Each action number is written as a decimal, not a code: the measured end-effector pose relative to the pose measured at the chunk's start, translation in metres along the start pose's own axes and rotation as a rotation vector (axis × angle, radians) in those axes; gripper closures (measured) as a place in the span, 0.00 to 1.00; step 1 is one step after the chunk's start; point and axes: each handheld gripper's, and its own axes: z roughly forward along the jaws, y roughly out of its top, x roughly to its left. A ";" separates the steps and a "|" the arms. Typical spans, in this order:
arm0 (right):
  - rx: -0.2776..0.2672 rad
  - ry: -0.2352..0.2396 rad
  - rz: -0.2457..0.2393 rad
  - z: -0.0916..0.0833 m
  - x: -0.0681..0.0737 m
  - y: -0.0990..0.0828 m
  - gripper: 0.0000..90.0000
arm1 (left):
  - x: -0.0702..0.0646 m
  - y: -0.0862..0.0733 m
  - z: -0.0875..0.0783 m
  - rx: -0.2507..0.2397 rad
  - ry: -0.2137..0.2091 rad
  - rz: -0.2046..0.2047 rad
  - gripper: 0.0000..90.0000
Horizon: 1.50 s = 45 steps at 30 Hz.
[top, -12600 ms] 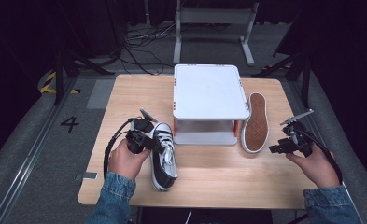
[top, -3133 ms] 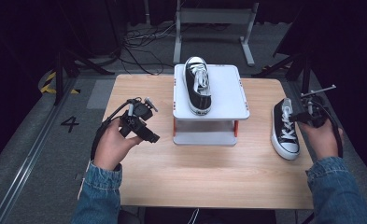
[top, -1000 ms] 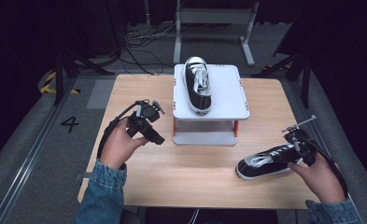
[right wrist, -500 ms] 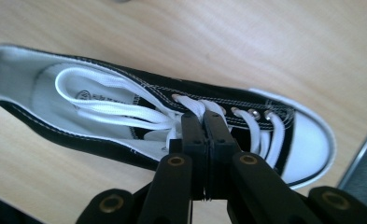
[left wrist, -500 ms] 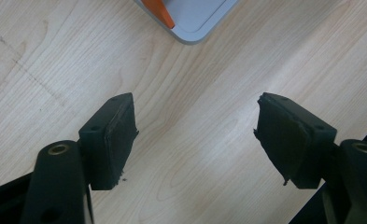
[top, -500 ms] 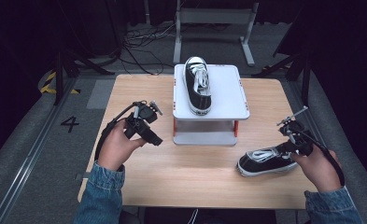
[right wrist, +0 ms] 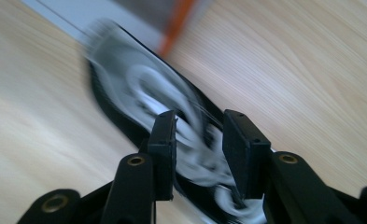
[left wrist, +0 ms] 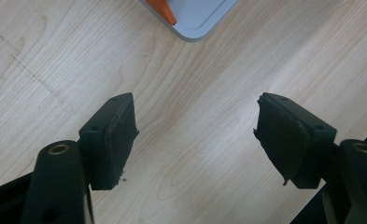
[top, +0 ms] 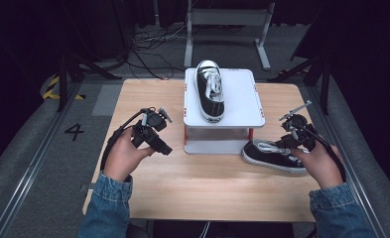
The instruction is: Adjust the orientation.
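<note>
Denim sleeves [top: 108, 208]; black grippers, seemingly brass-riveted.

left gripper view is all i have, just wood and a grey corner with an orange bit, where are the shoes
observer: One black shoe lies on top of the white stand. Your grey corner is the stand's lower tray.
operator: and the other one
observer: The other shoe sits on the table by the stand's right front leg, toe toward it.
operator: is the right gripper on it
observer: The right gripper is at its heel end. Its jaws have just been opening, with the laces between them. Blur hides whether the pads press.
</note>
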 end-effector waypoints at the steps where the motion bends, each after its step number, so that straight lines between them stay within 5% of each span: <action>1: -0.034 0.031 -0.009 -0.004 0.007 0.000 0.73 | 0.000 0.000 0.000 0.000 0.000 0.000 0.33; 4: -0.104 0.114 -0.074 -0.001 0.031 0.005 0.76 | -0.002 0.002 0.002 -0.001 -0.004 0.001 0.33; 8: -0.051 0.124 -0.111 0.029 0.046 0.018 0.76 | -0.002 0.002 0.001 -0.002 -0.006 0.009 0.33; 13: -0.012 0.140 -0.128 0.042 0.050 0.022 0.97 | 0.001 0.000 0.001 0.000 -0.007 -0.001 0.33; 17: 0.045 0.203 -0.164 0.024 0.056 0.008 0.98 | 0.002 0.000 0.001 -0.002 -0.006 -0.001 0.33; 21: 0.171 0.336 -0.189 0.008 0.055 -0.024 0.94 | -0.002 0.003 -0.001 -0.005 -0.001 0.012 0.33; 25: 0.290 0.389 -0.183 0.008 0.052 -0.046 0.88 | -0.004 0.007 0.001 -0.006 -0.005 0.024 0.33; 27: 0.263 0.372 -0.168 0.005 0.050 -0.047 0.75 | -0.005 0.008 0.002 0.001 -0.006 0.023 0.33; 29: 0.231 0.369 -0.100 -0.001 0.043 -0.048 0.58 | -0.004 0.007 0.002 -0.001 -0.008 0.024 0.33; 31: 0.195 0.328 -0.068 -0.010 0.037 -0.049 0.58 | -0.002 0.007 0.002 -0.002 -0.008 0.019 0.33; 32: 0.147 0.271 -0.025 -0.020 0.027 -0.052 0.55 | -0.001 0.007 0.002 -0.002 -0.009 0.016 0.33; 36: 0.125 0.142 0.106 -0.024 0.006 -0.059 0.48 | -0.002 0.010 0.004 0.007 -0.015 0.022 0.33; 41: 0.140 0.118 0.128 -0.014 0.001 -0.061 0.42 | -0.002 0.013 0.006 0.005 -0.014 0.030 0.33; 45: 0.150 0.095 0.074 -0.002 0.011 -0.055 0.39 | -0.002 0.015 0.007 0.009 -0.017 0.031 0.33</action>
